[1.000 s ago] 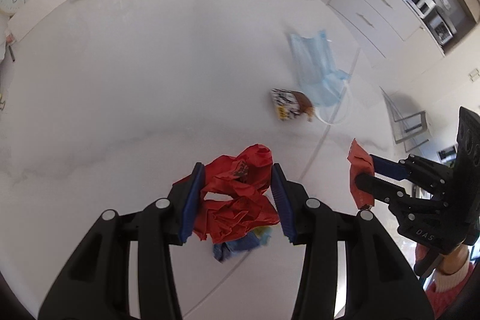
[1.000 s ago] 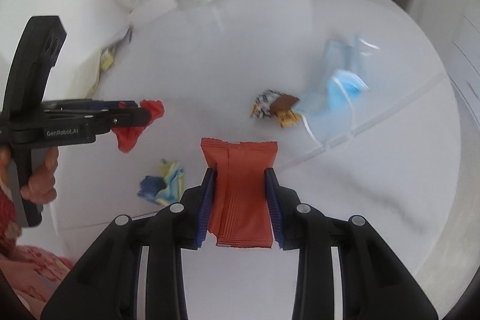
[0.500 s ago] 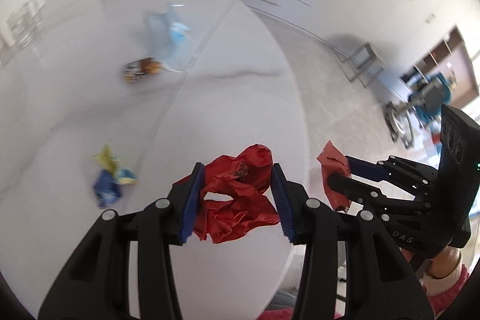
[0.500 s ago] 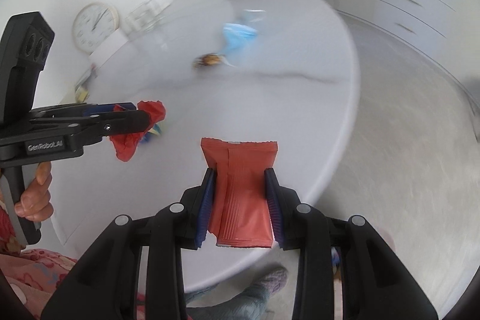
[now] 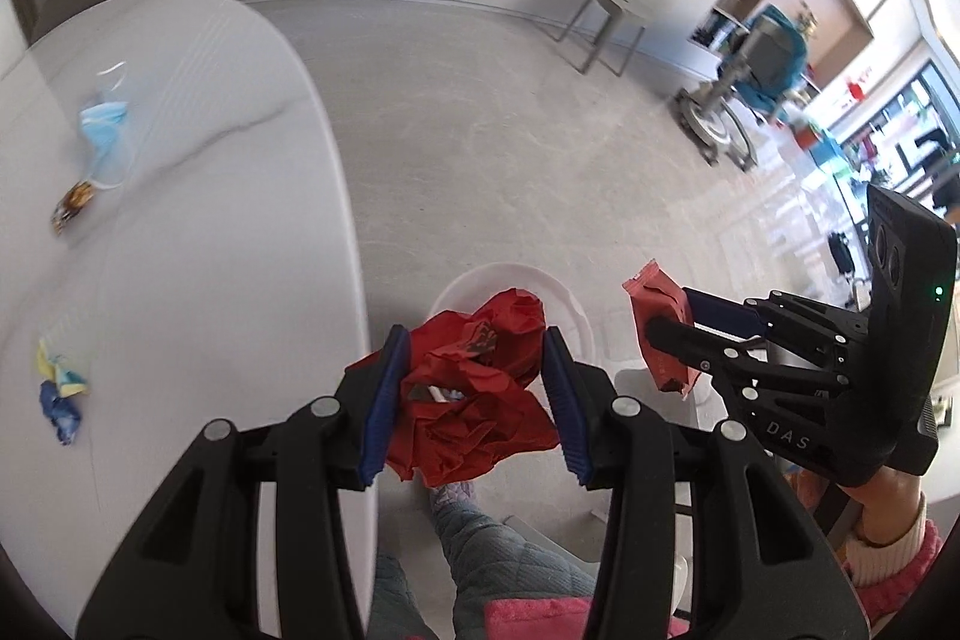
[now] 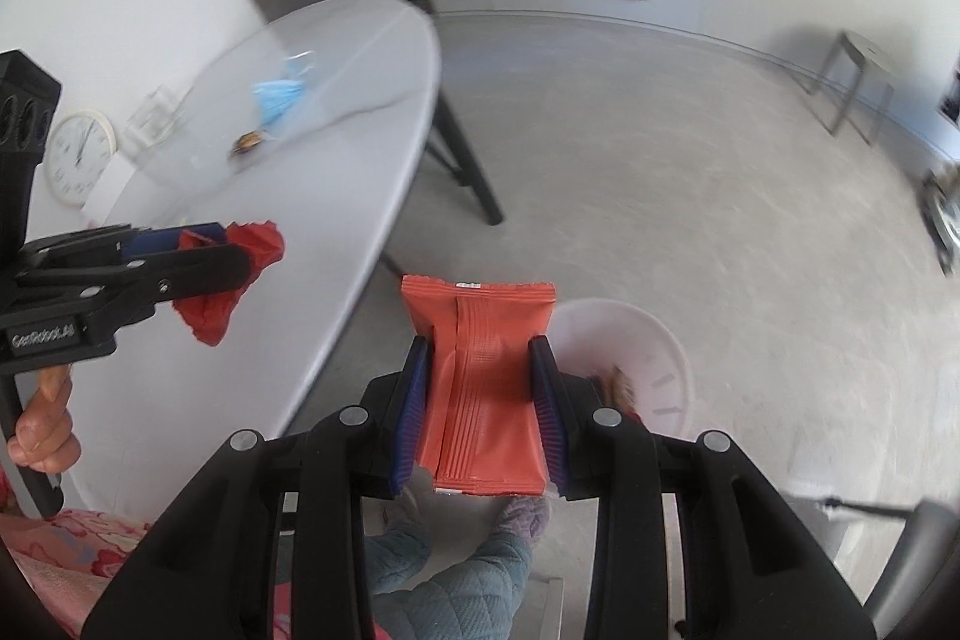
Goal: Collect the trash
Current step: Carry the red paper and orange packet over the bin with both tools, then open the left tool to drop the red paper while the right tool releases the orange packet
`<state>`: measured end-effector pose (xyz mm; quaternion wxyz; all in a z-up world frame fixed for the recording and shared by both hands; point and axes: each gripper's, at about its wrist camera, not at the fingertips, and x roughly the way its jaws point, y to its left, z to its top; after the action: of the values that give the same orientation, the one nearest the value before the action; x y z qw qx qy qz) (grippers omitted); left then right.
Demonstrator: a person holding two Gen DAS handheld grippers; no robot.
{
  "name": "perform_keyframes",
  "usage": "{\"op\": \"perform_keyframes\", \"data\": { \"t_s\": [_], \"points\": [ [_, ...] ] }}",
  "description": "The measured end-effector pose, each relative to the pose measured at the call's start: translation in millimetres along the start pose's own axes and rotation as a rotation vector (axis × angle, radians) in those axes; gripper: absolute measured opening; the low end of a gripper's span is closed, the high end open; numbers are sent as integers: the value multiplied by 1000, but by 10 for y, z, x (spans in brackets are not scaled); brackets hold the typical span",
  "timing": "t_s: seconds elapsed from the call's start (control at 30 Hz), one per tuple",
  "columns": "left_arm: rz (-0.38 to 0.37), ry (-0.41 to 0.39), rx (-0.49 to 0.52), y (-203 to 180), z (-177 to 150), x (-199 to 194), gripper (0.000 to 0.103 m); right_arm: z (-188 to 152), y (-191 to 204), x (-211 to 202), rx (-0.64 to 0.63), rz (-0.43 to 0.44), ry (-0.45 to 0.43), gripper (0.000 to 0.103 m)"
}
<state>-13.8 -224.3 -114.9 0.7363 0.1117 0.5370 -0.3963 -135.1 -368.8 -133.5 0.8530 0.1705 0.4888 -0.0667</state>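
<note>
My left gripper (image 5: 474, 388) clamps a crumpled red wrapper (image 5: 474, 400). My right gripper (image 6: 480, 388) pinches a flat, ribbed orange-red packet (image 6: 480, 388) above the round white bin (image 6: 654, 340).

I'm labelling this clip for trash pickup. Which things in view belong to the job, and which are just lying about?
Job:
crumpled red wrapper, in left claw
flat red packet, in right claw
white bin
face mask
candy wrapper
blue-yellow scrap

Lying about:
wall clock
glass
stool
</note>
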Motion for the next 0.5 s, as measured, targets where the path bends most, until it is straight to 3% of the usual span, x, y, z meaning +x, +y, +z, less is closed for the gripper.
{"op": "perform_keyframes", "data": {
  "t_s": [0.5],
  "points": [
    [-17,100,163,-913,245,714,44,-261,-823,-120,139,-55,-25,34]
  ]
}}
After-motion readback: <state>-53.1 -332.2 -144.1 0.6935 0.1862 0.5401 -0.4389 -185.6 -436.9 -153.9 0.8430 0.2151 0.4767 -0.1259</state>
